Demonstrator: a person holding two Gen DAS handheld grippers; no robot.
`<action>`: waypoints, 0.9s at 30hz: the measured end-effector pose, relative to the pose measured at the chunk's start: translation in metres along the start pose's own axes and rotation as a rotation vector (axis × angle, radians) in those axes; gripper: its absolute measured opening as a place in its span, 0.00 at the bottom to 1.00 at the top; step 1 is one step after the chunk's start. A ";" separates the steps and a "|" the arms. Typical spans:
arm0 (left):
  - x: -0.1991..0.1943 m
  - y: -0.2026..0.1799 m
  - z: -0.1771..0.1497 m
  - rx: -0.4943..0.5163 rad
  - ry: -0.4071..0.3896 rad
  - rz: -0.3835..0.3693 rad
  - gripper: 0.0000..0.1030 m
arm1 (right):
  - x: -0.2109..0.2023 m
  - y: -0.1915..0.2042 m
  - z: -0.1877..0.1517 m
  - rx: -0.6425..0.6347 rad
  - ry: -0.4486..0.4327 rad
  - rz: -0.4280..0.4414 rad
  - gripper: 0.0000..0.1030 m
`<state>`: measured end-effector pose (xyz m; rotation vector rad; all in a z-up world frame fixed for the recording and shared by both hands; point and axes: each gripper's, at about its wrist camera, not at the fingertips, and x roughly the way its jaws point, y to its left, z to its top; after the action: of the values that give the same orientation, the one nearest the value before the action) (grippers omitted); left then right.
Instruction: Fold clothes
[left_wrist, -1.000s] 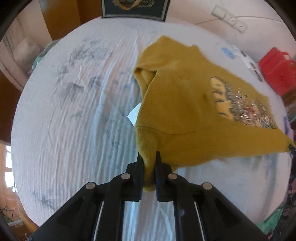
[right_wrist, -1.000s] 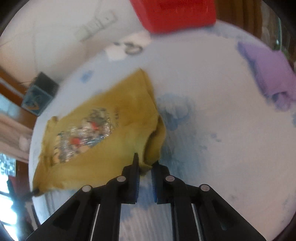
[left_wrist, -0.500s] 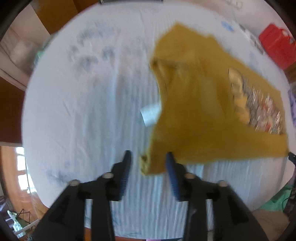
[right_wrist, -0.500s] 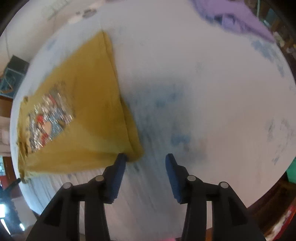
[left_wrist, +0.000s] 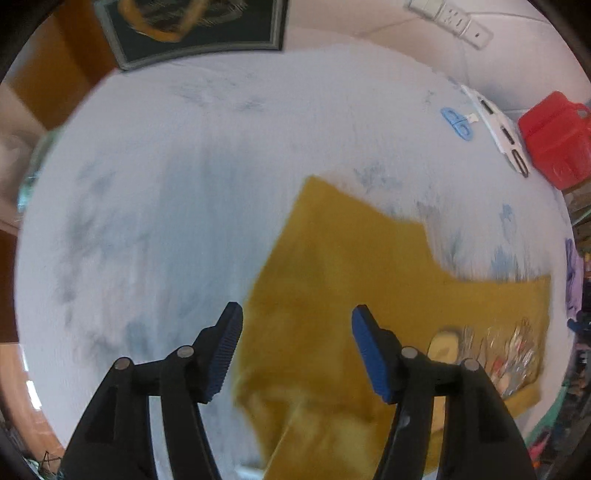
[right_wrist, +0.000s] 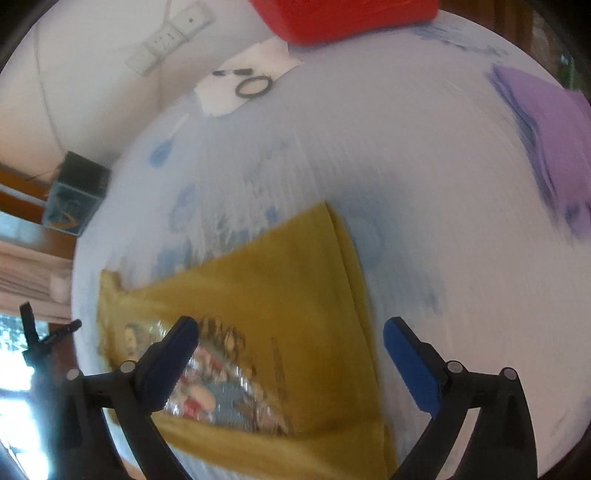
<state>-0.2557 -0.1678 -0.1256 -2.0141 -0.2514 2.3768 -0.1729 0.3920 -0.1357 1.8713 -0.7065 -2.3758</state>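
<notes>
A mustard-yellow shirt (left_wrist: 351, 280) with a shiny printed picture (left_wrist: 498, 354) lies folded on the white, blue-patterned cloth of the round table (left_wrist: 184, 184). In the left wrist view my left gripper (left_wrist: 297, 343) hovers over the shirt's left part, its jaws opening and its blue pads off the fabric. The right wrist view shows the shirt (right_wrist: 295, 280) and its print (right_wrist: 214, 384) under my right gripper (right_wrist: 291, 350), whose jaws are opening wide, above the cloth without pressing it.
A red plastic container (left_wrist: 554, 140), a white power strip (left_wrist: 498, 133) and a blue clip (left_wrist: 458, 122) sit at the table's far right. A folded purple garment (right_wrist: 546, 140) lies on the right. A dark framed picture (left_wrist: 192, 29) stands behind the table.
Both grippers let go of the shirt's corners and opened. The shirt dropped flat onto the table, and both grippers moved over it.
</notes>
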 end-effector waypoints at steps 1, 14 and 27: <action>0.005 -0.004 0.010 0.000 0.003 0.004 0.59 | 0.006 0.003 0.008 0.001 0.010 -0.013 0.98; 0.049 -0.021 0.046 0.045 -0.013 -0.023 0.59 | 0.028 -0.010 0.046 -0.013 0.049 -0.094 0.77; 0.019 -0.023 0.024 0.070 -0.057 0.028 0.03 | 0.056 0.026 0.043 -0.223 0.045 -0.280 0.08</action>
<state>-0.2848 -0.1454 -0.1368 -1.9346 -0.1399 2.4260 -0.2347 0.3656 -0.1700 2.0309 -0.1730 -2.4345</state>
